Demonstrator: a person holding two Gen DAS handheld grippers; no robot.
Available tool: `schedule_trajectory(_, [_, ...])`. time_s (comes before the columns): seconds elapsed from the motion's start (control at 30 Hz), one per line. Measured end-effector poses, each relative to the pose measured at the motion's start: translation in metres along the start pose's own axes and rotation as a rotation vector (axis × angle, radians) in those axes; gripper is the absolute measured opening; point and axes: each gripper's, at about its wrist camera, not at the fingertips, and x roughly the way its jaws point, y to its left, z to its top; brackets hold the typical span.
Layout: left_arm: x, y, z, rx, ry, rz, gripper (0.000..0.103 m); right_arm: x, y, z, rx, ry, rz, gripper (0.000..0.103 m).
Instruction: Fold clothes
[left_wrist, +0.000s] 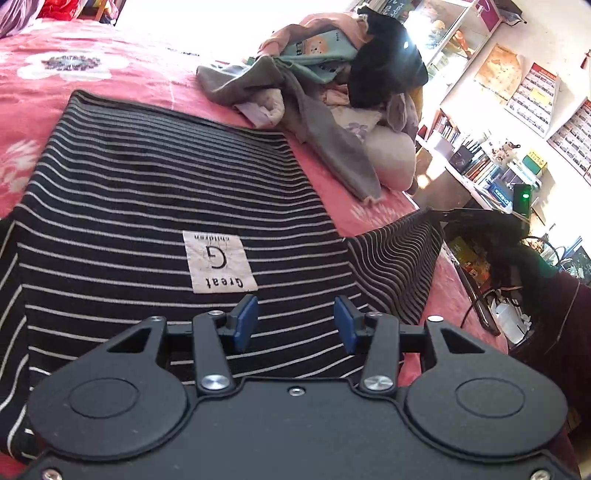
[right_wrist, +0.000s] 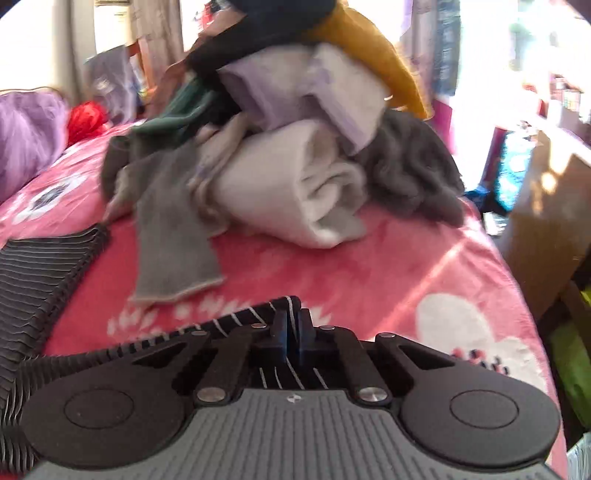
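Black white-striped garment (left_wrist: 147, 192) is lying spread flat on the pink floral bedspread (left_wrist: 92, 48). Left gripper (left_wrist: 295, 321) is hovering over it with jaws apart, nothing between. Right gripper (right_wrist: 293, 332) is pinching the garment's sleeve edge, closed tight. Unfolded clothes pile (right_wrist: 295, 155) is sitting behind.

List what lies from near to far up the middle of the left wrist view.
left hand-held gripper → white label on the striped garment → pink floral bedspread → bright window area at the far edge.
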Motion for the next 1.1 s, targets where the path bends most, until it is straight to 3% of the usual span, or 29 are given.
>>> schedule_trajectory(0.03, [0.002,0.000,-0.001,0.001,0.007,0.003,0.044,0.008,0.004,-0.001,-0.024,0.032,-0.026,0.010])
schedule_trajectory(0.1, [0.002,0.001,-0.001,0.003,0.011,0.009,0.044,0.022,0.013,-0.003,-0.071,0.092,-0.078,0.024])
schedule_trajectory(0.17, [0.000,0.001,-0.001,0.001,0.006,0.006,0.044,0.015,0.021,-0.003,-0.090,0.069,-0.124,0.025])
schedule_trajectory(0.3, [-0.004,0.001,0.000,0.001,-0.008,-0.002,0.044,-0.017,0.025,-0.005,0.008,-0.002,-0.051,0.029])
schedule_trajectory(0.5, [-0.005,0.002,-0.001,-0.003,-0.009,0.003,0.044,-0.031,0.092,-0.035,-0.031,0.089,0.254,0.033])
schedule_trajectory(0.6, [-0.009,0.004,0.000,-0.011,-0.021,0.009,0.044,-0.019,0.135,-0.067,-0.196,0.190,0.206,0.035])
schedule_trajectory(0.67, [-0.014,0.007,0.001,-0.022,-0.036,0.013,0.044,-0.028,0.150,-0.077,-0.282,0.151,0.134,0.037])
schedule_trajectory(0.77, [-0.023,0.012,0.003,-0.042,-0.067,0.029,0.044,-0.050,0.148,-0.070,-0.153,0.105,0.188,0.037])
schedule_trajectory(0.83, [-0.028,0.018,0.004,-0.072,-0.088,0.055,0.044,-0.063,0.161,-0.071,-0.137,0.066,0.254,0.038])
schedule_trajectory(0.9, [-0.034,0.025,0.003,-0.116,-0.106,0.100,0.044,-0.062,0.183,-0.079,-0.215,0.104,0.238,0.046])
schedule_trajectory(0.97, [-0.043,0.034,-0.001,-0.171,-0.121,0.149,0.044,-0.053,0.198,-0.094,-0.272,0.164,0.171,0.043])
schedule_trajectory(1.0, [-0.051,0.038,-0.003,-0.201,-0.128,0.163,0.044,-0.058,0.200,-0.099,-0.257,0.149,0.167,0.043])
schedule_trajectory(1.1, [-0.072,0.038,-0.008,-0.214,-0.152,0.168,0.044,-0.088,0.201,-0.102,-0.126,0.098,0.307,0.043])
